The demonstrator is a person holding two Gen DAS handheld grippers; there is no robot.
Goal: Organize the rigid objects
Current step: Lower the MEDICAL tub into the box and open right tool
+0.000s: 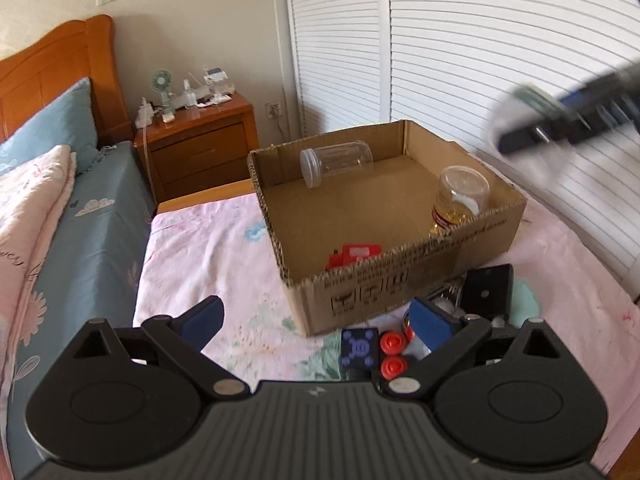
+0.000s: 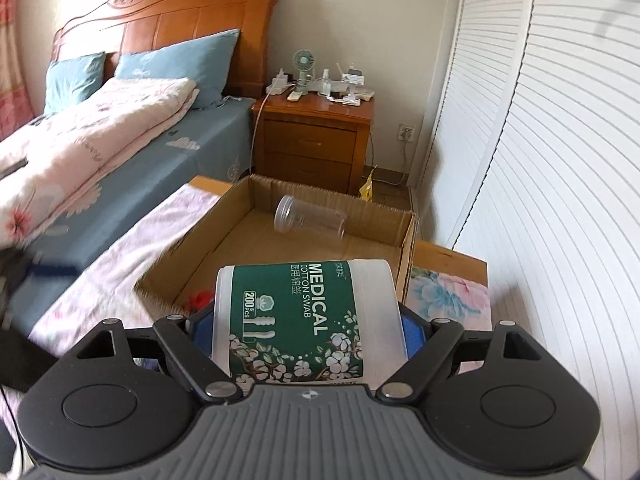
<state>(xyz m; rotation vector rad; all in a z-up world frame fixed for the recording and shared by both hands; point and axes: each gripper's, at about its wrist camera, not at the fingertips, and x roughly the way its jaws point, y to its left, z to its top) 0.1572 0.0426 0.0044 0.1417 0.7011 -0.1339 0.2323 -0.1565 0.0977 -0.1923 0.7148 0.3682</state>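
An open cardboard box [image 1: 420,280] stands on a pink floral cloth. In it lie a clear empty jar [image 1: 336,162], a jar with yellow capsules [image 1: 460,200] and a red item [image 1: 354,256]. My left gripper [image 1: 316,316] is open and empty, low in front of the box. My right gripper [image 2: 306,320] is shut on a cotton swab tub [image 2: 304,320] with a green label, held above the box's near edge [image 2: 406,264]. The right gripper shows blurred in the left wrist view [image 1: 568,120].
In front of the box lie a dark cube with a purple pattern [image 1: 360,350], two red caps [image 1: 394,354] and a black box [image 1: 488,290]. A bed [image 2: 120,132] is at the left, a nightstand [image 2: 316,132] behind, louvred doors [image 2: 540,140] at the right.
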